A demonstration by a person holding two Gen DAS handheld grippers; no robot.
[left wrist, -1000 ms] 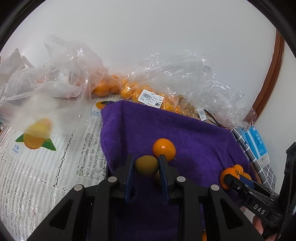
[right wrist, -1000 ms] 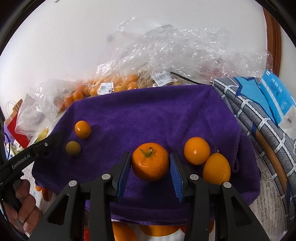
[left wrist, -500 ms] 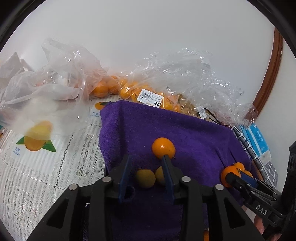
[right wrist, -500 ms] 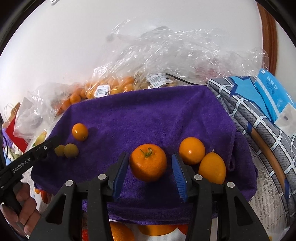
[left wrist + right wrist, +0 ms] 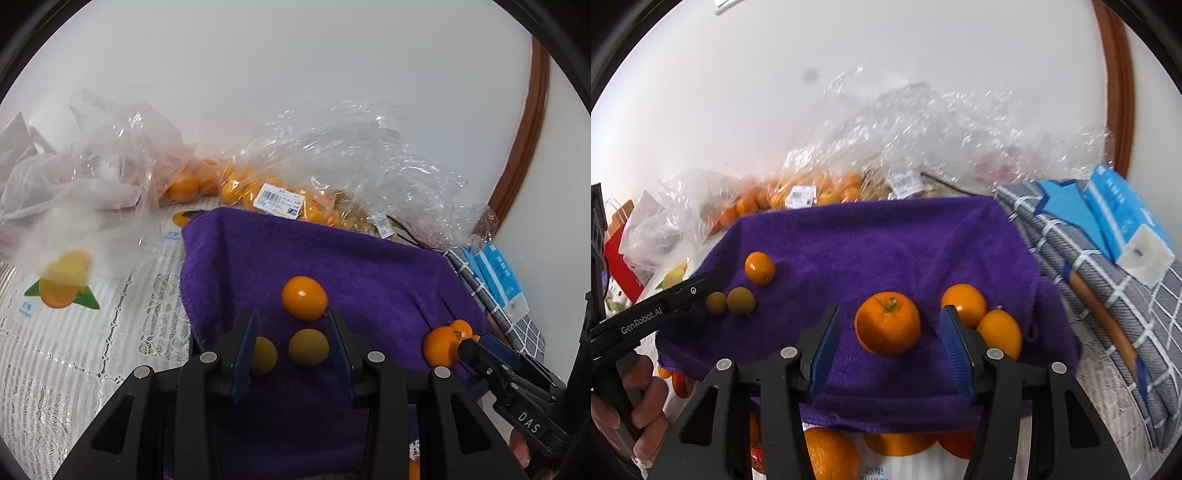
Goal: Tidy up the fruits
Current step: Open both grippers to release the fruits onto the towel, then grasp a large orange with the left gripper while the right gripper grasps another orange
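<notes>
On the purple towel [image 5: 886, 236], the right gripper [image 5: 890, 347] has just been opening; its fingers flank a stemmed mandarin [image 5: 887, 324] at lower centre without touching it. The left gripper [image 5: 291, 350], marked "GenRobot.AI", stands parted around 1 greenish kumquat [image 5: 308, 348], released. Barcode-labelled plastic bags of fruit [image 5: 820, 188] crowd the towel's upper edge.
</notes>
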